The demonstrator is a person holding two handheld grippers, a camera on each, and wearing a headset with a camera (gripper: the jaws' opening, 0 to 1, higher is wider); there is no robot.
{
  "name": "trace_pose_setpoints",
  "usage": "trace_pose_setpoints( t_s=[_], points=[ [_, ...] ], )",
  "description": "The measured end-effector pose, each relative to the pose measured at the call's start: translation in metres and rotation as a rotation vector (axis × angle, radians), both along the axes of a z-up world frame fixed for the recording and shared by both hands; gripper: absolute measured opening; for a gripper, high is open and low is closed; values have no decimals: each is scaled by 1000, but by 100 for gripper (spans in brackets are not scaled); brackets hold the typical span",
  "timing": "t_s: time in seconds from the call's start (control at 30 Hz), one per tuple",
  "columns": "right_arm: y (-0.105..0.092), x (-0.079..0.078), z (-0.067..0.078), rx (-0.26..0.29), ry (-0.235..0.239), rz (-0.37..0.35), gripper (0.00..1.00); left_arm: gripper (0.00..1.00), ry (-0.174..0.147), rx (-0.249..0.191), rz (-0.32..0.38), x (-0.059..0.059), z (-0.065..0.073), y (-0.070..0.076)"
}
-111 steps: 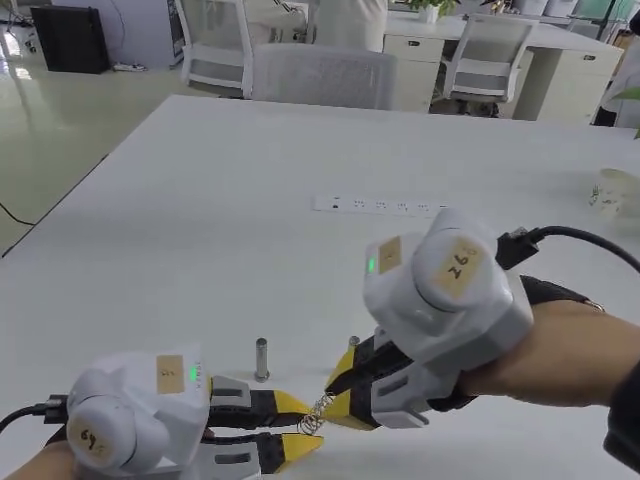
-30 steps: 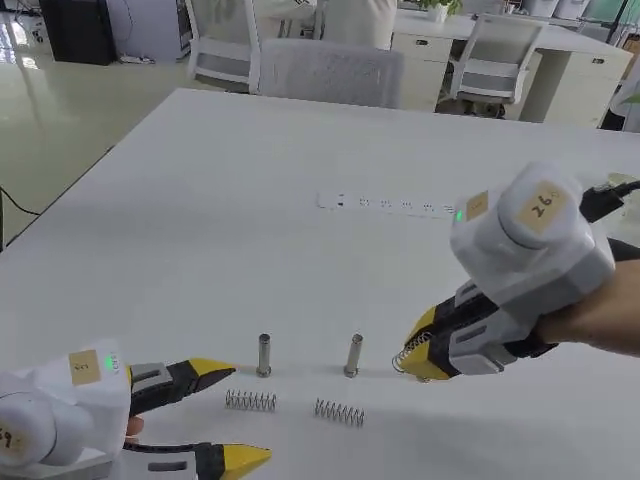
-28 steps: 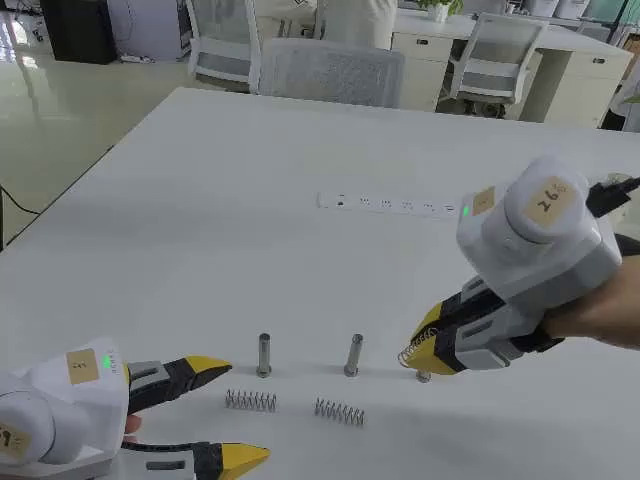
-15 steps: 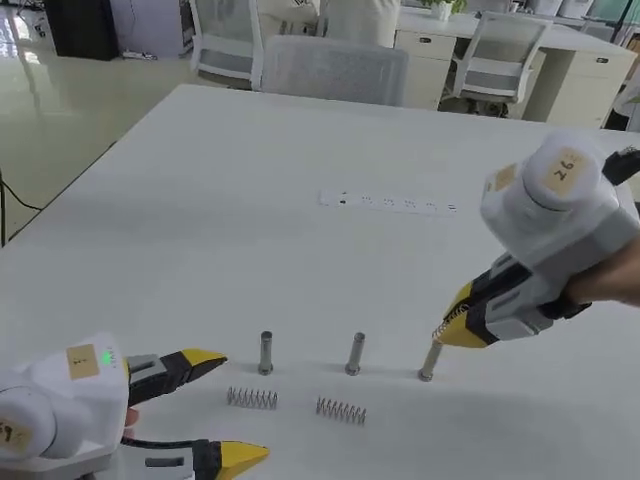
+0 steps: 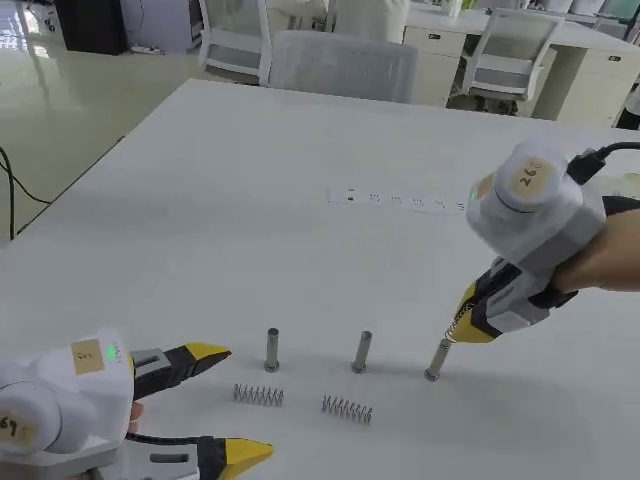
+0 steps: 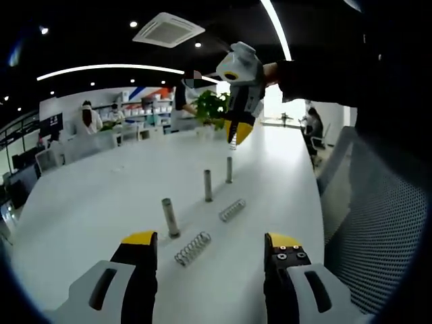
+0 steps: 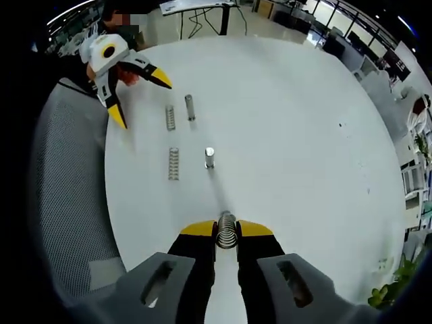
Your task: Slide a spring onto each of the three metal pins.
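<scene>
A round tan sticker [image 5: 528,178] on the right gripper [image 5: 460,330] reads "26", with any further digit unclear. A second round tan sticker [image 5: 14,428] on the left gripper [image 5: 249,402] reads "69". The writing on the small square tan label [image 5: 88,353] is too small to read.

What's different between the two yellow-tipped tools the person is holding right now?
The left tool is open and empty; the right tool is shut on a spring. The left tool is low, near two loose springs; the right tool hangs over the rightmost pin. Both have yellow tips and white bodies.

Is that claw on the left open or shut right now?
Open: the left claw has its yellow tips wide apart, holding nothing.
</scene>
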State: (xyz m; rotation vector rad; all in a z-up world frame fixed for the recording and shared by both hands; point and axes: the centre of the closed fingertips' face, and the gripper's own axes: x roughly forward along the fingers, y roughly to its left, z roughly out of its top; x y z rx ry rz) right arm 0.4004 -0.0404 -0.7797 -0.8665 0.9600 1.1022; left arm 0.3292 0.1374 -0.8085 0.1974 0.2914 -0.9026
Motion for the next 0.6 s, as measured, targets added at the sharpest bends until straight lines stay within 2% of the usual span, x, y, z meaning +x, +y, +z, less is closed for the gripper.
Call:
trace_pose_setpoints(
  t_s=[0.1, 0.6],
  points=[
    [-2, 3, -3, -19, -2, 4, 9, 58, -1, -1, 1, 0, 0, 0],
    [1, 6, -16, -42, 46, 19, 9, 57, -5, -4, 5, -1, 2, 1]
  ],
)
